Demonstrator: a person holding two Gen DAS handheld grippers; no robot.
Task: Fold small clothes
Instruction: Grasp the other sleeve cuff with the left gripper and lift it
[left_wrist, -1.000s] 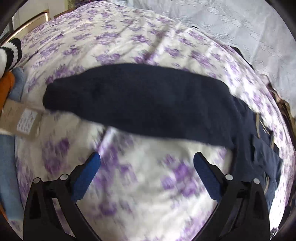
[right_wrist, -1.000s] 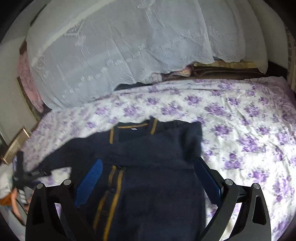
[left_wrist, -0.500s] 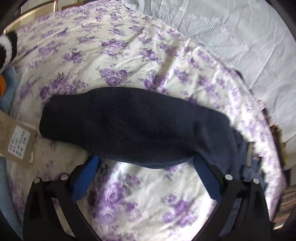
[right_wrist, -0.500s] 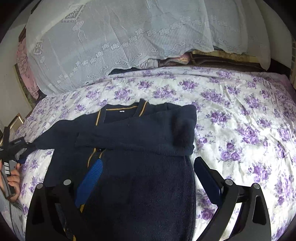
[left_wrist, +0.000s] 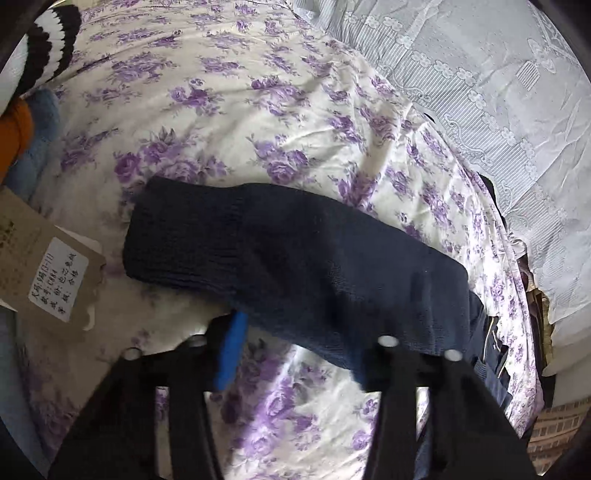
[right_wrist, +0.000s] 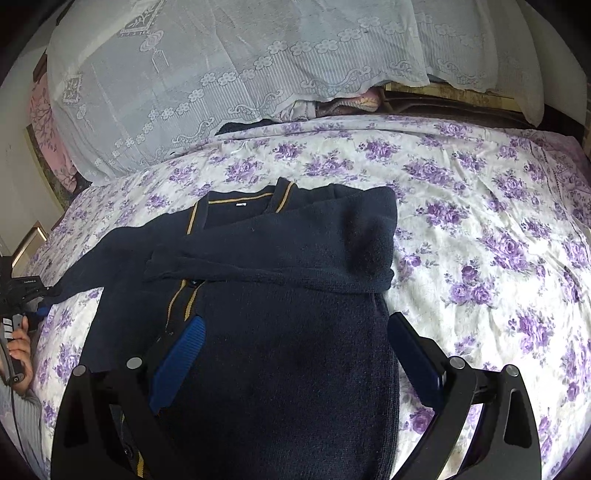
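While our left gripper (left_wrist: 295, 343) has just been closing on the outstretched sleeve (left_wrist: 280, 269), its jaws now pinch the knit so we can carry it across.

Our right gripper (right_wrist: 295, 339) hangs wide open, empty, over the navy cardigan (right_wrist: 280, 332), which lies flat on the floral bedsheet (right_wrist: 480, 221); the other sleeve (right_wrist: 266, 254) is already laid over the chest, so this one likely follows. Beside the cuff rests a cardboard tag (left_wrist: 48, 273), probably belonging to other clothes.
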